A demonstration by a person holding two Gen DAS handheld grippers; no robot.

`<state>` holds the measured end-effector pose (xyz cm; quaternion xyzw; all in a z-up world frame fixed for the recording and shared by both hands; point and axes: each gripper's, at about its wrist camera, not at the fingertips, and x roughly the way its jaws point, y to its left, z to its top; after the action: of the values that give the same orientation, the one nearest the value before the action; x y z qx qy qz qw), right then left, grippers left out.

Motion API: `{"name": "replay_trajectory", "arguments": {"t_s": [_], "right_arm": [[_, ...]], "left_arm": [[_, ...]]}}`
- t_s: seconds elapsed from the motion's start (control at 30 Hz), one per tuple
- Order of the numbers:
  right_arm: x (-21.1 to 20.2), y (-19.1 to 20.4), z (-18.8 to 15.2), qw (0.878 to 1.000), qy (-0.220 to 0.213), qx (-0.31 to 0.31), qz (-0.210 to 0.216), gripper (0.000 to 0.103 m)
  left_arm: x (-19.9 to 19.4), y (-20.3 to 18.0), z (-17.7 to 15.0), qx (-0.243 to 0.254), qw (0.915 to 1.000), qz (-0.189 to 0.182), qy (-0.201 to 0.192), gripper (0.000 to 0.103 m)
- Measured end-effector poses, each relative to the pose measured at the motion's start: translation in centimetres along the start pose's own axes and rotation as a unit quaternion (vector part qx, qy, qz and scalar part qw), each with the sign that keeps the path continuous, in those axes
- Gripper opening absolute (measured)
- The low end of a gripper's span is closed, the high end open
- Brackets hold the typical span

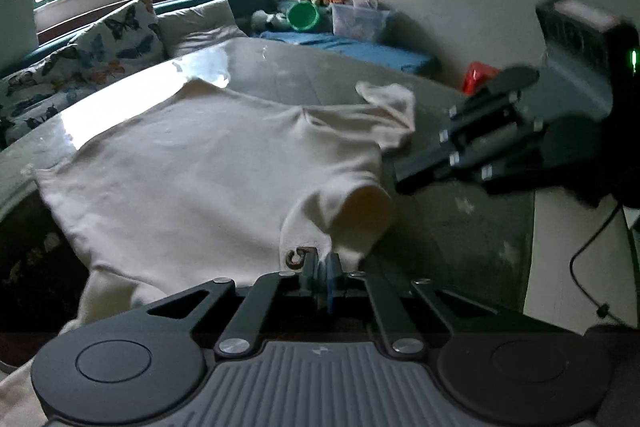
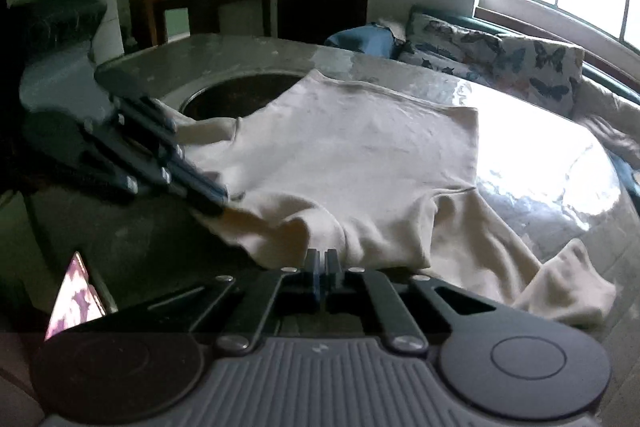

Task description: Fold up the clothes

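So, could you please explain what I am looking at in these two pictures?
There is no robot: a person holds a two-finger gripper in each hand, each with a camera looking along its fingers. One picture is from the left gripper, the other from the right gripper; each also shows the other gripper from the side. A cream T-shirt lies spread on a glossy table. Both grippers are shut, and each seems to pinch the T-shirt's near edge.
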<state>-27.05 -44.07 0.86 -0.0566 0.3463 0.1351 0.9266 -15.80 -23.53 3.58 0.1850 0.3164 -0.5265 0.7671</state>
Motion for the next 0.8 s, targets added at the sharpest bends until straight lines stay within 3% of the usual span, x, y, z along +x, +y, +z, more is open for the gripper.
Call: {"name": "replay_trajectory", "arguments": {"t_s": [0.17,0.37,0.53,0.63,0.73,0.8], "right_arm": [[0.5,-0.7,2.0,0.999,-0.025,0.024,-0.003,0.006],[4.7,-1.5,2.9,0.998,-0.005,0.058,0.034,0.007],[5.1,-0.8,1.8,0.999,0.044,0.018,0.016,0.007],[4.0,-0.9,1.1,0.999,0.049,0.004,-0.001,0.007],[2.7,-0.2,1.3,0.999,0.027,-0.018,0.004,0.017],[2.6,0.7,1.7,0.999,0.018,-0.038,0.01,0.024]], "left_arm": [[0.2,-0.5,0.0,0.015,0.9998,-0.007,0.006,0.005],[-0.4,0.1,-0.1,0.01,0.9999,-0.003,0.009,0.005],[-1.8,0.9,0.3,0.006,0.9999,0.005,-0.008,0.008],[-2.4,1.7,1.0,-0.008,0.9996,0.004,-0.027,0.009],[-2.0,1.4,1.5,-0.002,0.9995,0.003,-0.031,0.02],[-1.1,0.8,1.7,0.013,0.9996,0.004,-0.023,0.021]]}}
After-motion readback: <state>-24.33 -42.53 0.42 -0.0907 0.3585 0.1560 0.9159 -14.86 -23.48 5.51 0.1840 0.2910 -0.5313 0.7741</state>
